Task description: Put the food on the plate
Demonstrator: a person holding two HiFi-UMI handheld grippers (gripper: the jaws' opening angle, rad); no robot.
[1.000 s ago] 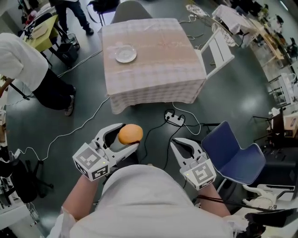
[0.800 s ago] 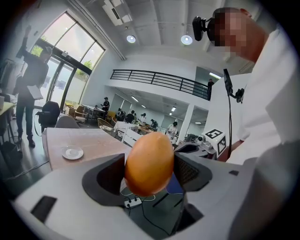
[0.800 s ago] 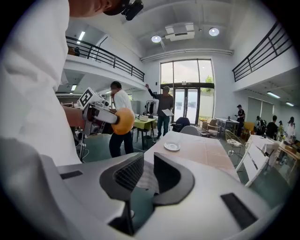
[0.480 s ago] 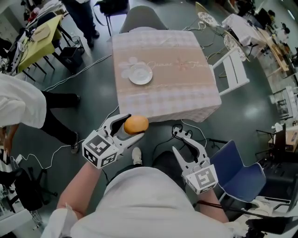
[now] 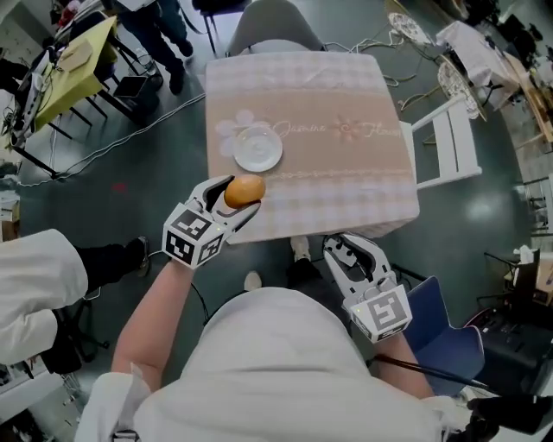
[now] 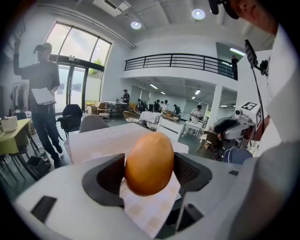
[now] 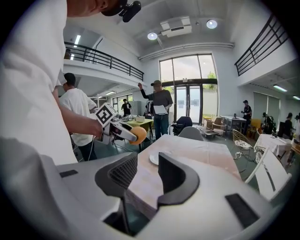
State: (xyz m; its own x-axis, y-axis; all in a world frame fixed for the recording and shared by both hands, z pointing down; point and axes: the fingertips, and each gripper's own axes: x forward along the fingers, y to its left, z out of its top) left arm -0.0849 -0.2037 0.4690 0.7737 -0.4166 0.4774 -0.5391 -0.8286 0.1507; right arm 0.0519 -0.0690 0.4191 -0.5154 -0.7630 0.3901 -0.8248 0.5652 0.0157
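A round orange-brown piece of food (image 5: 244, 191) (image 6: 149, 163) sits between the jaws of my left gripper (image 5: 241, 193), which is shut on it. It hangs over the near left edge of the table (image 5: 346, 173), just short of the white plate (image 5: 257, 148). The plate is bare. The right gripper view shows the food (image 7: 138, 135) to the left of the plate (image 7: 157, 158). My right gripper (image 5: 352, 250) (image 7: 147, 166) is lower, off the table's near edge; its jaws have just been opening and stand open with nothing between them.
The table has a pale checked cloth. A grey chair (image 5: 276, 22) stands at its far side and a white folding chair (image 5: 449, 138) at its right. A blue chair (image 5: 441, 337) is near my right arm. People stand at the left by a yellow table (image 5: 73, 56).
Both grippers have come up to the table. The left one, still holding the food, has moved from over the floor to the table's near edge beside the plate.
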